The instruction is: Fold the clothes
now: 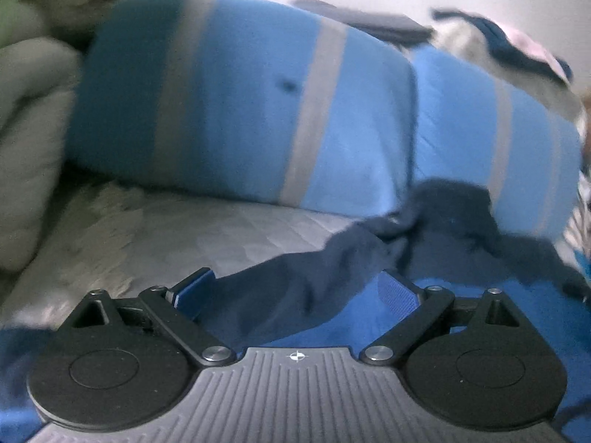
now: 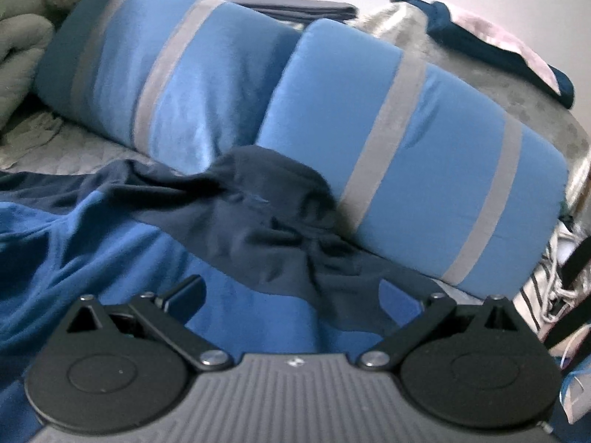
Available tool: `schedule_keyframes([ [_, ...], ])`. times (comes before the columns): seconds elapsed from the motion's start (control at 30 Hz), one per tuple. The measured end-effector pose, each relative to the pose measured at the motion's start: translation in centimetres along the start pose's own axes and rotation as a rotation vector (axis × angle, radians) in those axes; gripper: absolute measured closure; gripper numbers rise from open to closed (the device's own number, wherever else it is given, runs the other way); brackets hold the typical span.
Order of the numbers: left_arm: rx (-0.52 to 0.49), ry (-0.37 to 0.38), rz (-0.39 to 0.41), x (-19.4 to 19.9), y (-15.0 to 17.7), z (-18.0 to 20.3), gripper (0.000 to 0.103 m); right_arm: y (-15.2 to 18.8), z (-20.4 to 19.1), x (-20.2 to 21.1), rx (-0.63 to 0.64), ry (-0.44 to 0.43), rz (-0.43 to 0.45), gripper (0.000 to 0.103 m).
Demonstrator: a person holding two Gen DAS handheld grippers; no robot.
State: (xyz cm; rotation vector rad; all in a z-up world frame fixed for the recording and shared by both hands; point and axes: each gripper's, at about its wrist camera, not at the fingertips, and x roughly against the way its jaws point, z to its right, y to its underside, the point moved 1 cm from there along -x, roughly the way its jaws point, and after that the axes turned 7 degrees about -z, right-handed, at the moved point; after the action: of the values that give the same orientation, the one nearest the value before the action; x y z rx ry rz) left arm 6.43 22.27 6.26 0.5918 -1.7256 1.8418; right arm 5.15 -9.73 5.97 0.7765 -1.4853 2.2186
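A blue garment with navy shoulders and collar (image 2: 258, 206) lies spread on the bed; it also shows in the left wrist view (image 1: 332, 277). My left gripper (image 1: 295, 288) is open, its blue fingers (image 1: 194, 288) wide apart over the navy sleeve part. My right gripper (image 2: 291, 295) is open, its fingers (image 2: 184, 291) straddling the seam between the navy and bright blue cloth. Neither gripper holds anything. The left view is blurred.
Two blue pillows with grey stripes (image 2: 406, 147) (image 1: 240, 103) stand behind the garment. A grey quilted sheet (image 1: 166, 229) covers the bed. A grey blanket (image 1: 26, 129) is bunched at left. Folded dark clothes (image 2: 303, 5) and striped cloth (image 2: 543, 291) lie behind and right.
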Motion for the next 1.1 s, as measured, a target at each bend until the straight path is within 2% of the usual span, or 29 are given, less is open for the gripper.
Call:
schedule_keyframes([
  [0.17,-0.140,0.003,-0.027,-5.0,-1.7,1.7,0.006,0.1,-0.9,0.8,0.067,-0.019,0.038,0.000],
  [0.33,-0.111,0.050,-0.018,-9.9,-3.5,0.9,0.006,0.6,-1.0,0.8,0.092,-0.043,0.047,0.000],
  [0.43,-0.136,0.068,-0.028,-12.8,-4.3,1.1,0.006,0.9,-1.2,0.3,0.108,-0.053,0.039,0.000],
  [0.77,-0.317,0.141,-0.159,-19.9,-3.7,3.0,0.008,0.8,-1.9,-1.3,0.124,-0.083,0.009,0.000],
  [0.9,-0.256,0.222,-0.241,-21.0,-3.7,1.9,0.014,0.7,-2.5,-1.4,0.132,-0.105,0.005,0.000],
  [0.93,-0.265,0.232,-0.246,-20.8,-3.8,2.0,0.028,0.8,-2.7,-1.4,0.141,-0.107,0.008,0.000],
  [0.97,-0.273,0.242,-0.250,-20.6,-3.9,2.0,0.057,0.8,-2.9,-1.3,0.151,-0.108,0.012,0.000],
  [1.03,-0.284,0.235,-0.265,-20.1,-4.2,2.2,0.082,0.8,-3.1,-1.2,0.165,-0.105,0.019,0.000],
  [1.1,-0.319,0.179,-0.264,-19.5,-4.5,2.6,0.086,0.9,-3.3,-1.1,0.171,-0.100,0.022,0.000],
])
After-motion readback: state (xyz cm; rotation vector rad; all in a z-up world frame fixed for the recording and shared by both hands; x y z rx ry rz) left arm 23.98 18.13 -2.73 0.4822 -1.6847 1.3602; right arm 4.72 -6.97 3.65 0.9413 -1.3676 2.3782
